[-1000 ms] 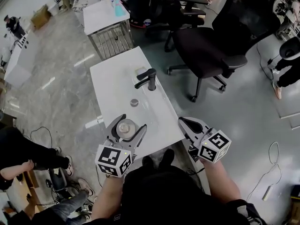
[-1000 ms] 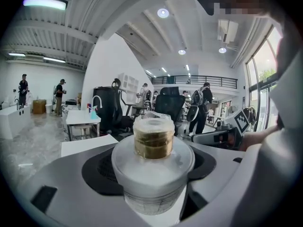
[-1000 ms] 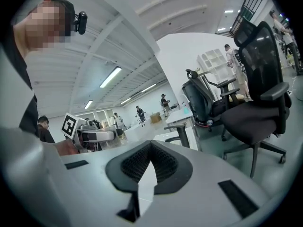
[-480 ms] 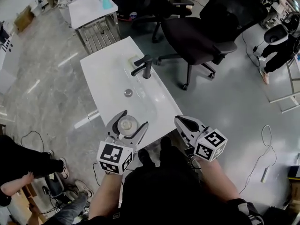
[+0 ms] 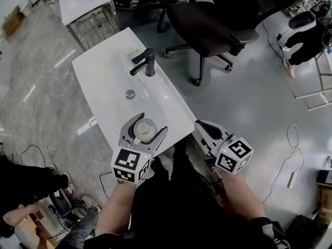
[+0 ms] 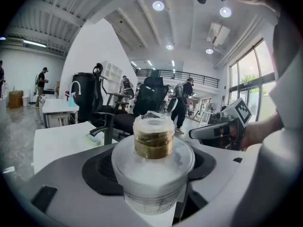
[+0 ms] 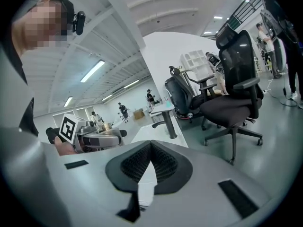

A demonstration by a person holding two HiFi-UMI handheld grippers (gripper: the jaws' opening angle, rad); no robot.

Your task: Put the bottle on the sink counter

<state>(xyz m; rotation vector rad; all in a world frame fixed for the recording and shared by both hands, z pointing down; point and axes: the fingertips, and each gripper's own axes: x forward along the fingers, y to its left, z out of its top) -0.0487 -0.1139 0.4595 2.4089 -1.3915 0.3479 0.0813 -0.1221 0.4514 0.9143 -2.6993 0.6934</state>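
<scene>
The bottle (image 5: 144, 129) is a clear plastic jar with a gold neck, seen from above in the head view. My left gripper (image 5: 149, 124) is shut on the bottle over the near end of the white sink counter (image 5: 98, 82). Whether it rests on the counter I cannot tell. In the left gripper view the bottle (image 6: 154, 169) stands upright between the jaws. My right gripper (image 5: 201, 124) is shut with nothing in it, beside the counter's near right corner. In the right gripper view its jaws meet (image 7: 150, 148). The black faucet (image 5: 147, 62) stands at the counter's far part.
A round drain (image 5: 129, 94) lies in the basin between faucet and bottle. Black office chairs (image 5: 207, 25) stand right of the counter, and a metal-framed table (image 5: 85, 4) behind it. A person sits low at the left (image 5: 21, 185). Cables (image 5: 290, 154) lie on the grey floor.
The head view has swung, so the counter sits higher and further left in the picture. The left gripper still holds the bottle over the counter's near end. The right gripper stays shut.
</scene>
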